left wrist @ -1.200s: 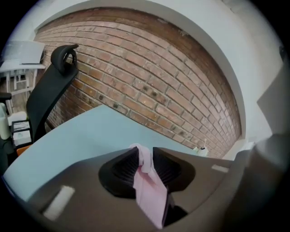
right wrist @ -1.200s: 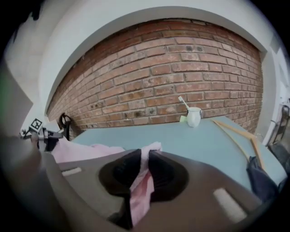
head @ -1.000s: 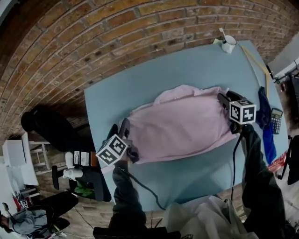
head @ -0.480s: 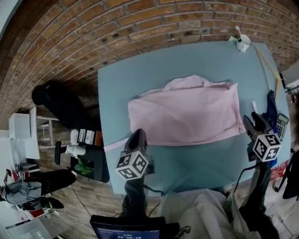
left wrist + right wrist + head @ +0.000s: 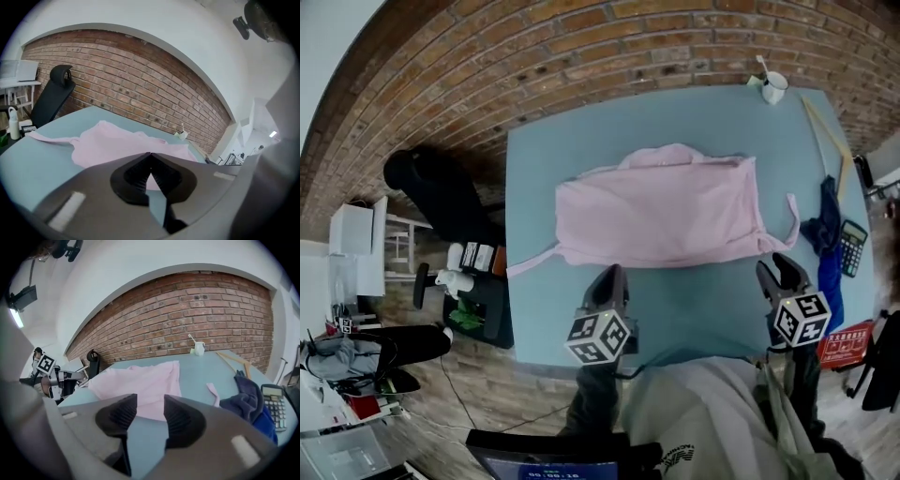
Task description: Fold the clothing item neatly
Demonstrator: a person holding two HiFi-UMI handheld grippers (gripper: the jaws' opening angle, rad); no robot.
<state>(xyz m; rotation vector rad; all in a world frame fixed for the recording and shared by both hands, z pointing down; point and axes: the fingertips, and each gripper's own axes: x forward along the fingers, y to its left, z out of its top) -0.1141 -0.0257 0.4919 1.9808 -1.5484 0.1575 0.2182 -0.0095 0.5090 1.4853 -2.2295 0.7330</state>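
A pink garment lies folded in a wide band across the middle of the blue table, a thin strap trailing off its left end and another off its right. My left gripper hovers just short of the garment's near edge, shut with nothing in it. My right gripper is near the front right, clear of the cloth, its jaws apart and closing on nothing. The left gripper view has the garment beyond the left gripper. The right gripper view has the garment ahead of the right gripper.
A white cup stands at the far right corner, a wooden hanger along the right edge. A dark blue cloth and a calculator lie at the right. A black chair stands left of the table.
Both grippers have let go of the garment and drawn back toward the near edge. The left jaws have shut. The garment now lies flat with its straps out.
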